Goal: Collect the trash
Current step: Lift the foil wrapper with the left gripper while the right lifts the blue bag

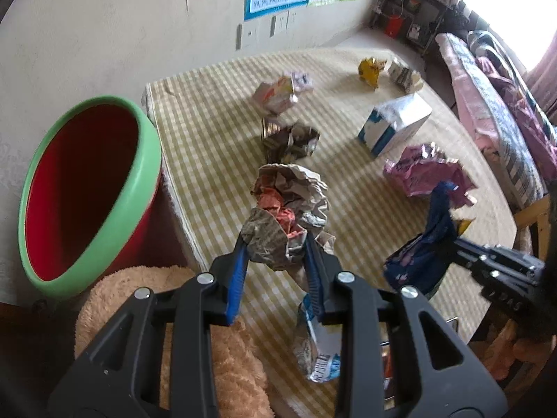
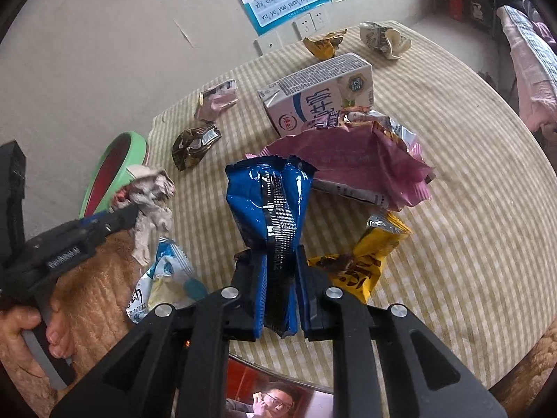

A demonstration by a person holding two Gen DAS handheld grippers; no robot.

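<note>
My left gripper (image 1: 276,240) is shut on a crumpled ball of newspaper (image 1: 290,209), held above the table's left edge. The red bin with a green rim (image 1: 87,188) stands just left of it, beside the table. My right gripper (image 2: 281,254) is shut on a blue snack wrapper (image 2: 268,198), pinched at its lower end. The left wrist view shows that same right gripper (image 1: 452,240) at the right with the blue wrapper (image 1: 421,261). The right wrist view shows the left gripper (image 2: 134,214) at the left with the newspaper ball (image 2: 149,195).
On the checked tablecloth (image 1: 216,139) lie a milk carton (image 2: 320,94), a pink wrapper (image 2: 362,163), a yellow wrapper (image 2: 369,257), a white-blue packet (image 2: 163,278), a brown wrapper (image 2: 193,144) and several more crumpled pieces farther back. A fluffy tan cushion (image 1: 139,299) sits below the left gripper.
</note>
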